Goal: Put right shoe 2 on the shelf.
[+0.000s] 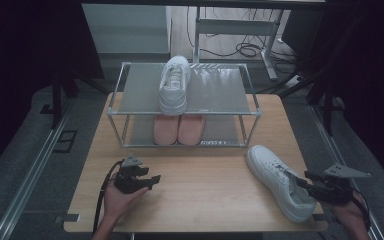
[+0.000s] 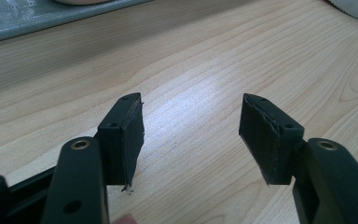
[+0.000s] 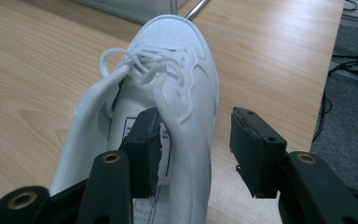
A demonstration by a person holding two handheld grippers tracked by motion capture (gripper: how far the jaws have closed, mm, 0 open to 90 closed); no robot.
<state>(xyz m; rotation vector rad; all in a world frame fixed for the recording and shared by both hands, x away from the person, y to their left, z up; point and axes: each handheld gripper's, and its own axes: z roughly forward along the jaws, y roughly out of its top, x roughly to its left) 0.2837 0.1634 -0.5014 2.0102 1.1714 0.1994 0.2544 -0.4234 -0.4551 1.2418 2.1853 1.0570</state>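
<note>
Pale wooden table [image 1: 200, 195] over grey floor [image 1: 25, 145]; both hand-held grippers gape, right [image 3: 193, 140] straddling white sneaker's [image 3: 186, 70] collar

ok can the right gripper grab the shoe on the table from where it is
Probably yes. The right gripper is open, with one jaw inside the shoe and the other outside, straddling its side wall without pressing. Nothing lies between them, so closing should catch that wall.

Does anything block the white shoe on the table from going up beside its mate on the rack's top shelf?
Nothing visible: the top shelf is bare right of the shelved shoe, and bare table lies between the white shoe and it.
</note>
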